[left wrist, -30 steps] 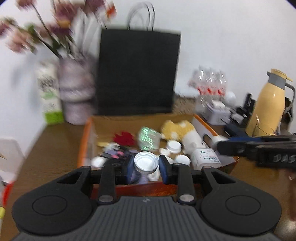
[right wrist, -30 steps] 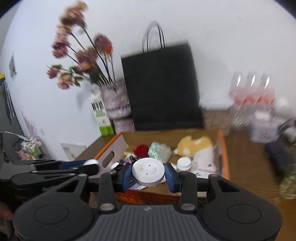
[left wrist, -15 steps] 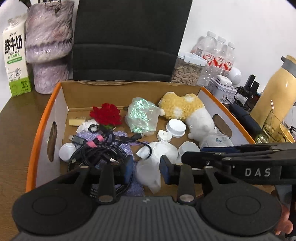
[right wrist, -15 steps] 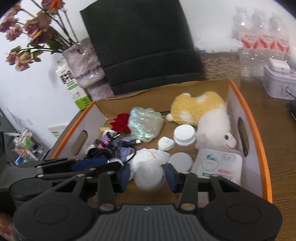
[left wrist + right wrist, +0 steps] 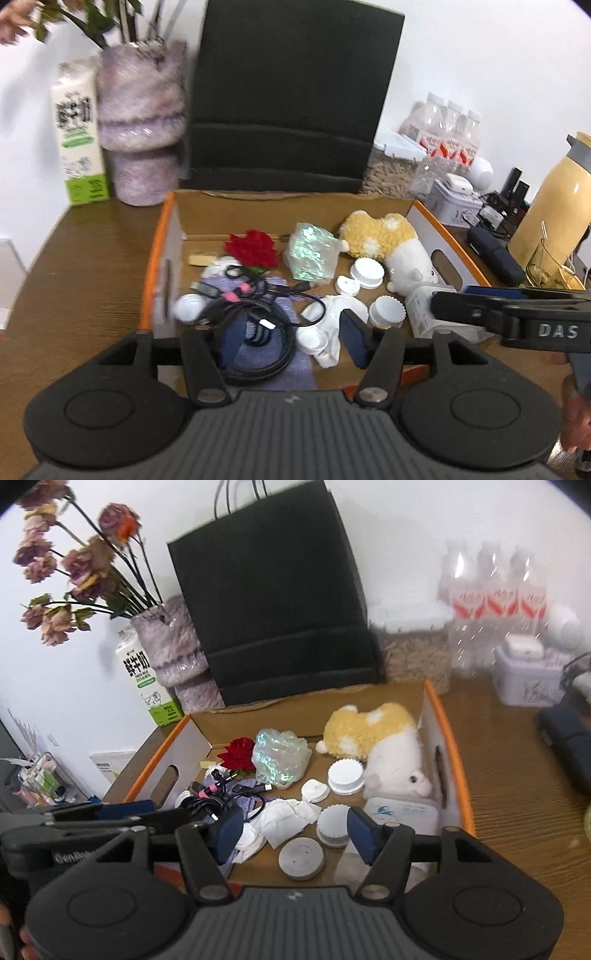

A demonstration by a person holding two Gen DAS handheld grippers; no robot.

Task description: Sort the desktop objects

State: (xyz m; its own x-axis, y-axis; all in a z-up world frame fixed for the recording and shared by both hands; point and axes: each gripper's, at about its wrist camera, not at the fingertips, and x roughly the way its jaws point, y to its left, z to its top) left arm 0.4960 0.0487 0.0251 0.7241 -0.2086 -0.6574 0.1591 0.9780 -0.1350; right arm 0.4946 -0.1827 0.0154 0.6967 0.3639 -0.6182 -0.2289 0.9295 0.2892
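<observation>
1. Both jaws have just been opening. A sec ago the right gripper was clamped on a round white disc and the left gripper on a white-lidded piece. Now neither pair of pads presses on anything.
2. Right: fingers roughly half spread, nothing held. The disc lies on the floor of the cardboard box, just below and between the fingertips, apart from both pads.
3. Left: same story, approx half spread, empty. A small white cap sits on the white cloth between the fingers, nearer the right pad (we judge it's the released piece, but blur makes that unsure).
4. Meaning for the task: both drops into the box look done, so we're free to go fetch the next items.
5. Orientation: the disc lies flat, broad face up. It's round, so no long axis to speak of. The cap's open side faces up, also w/o a clear long axis.
</observation>
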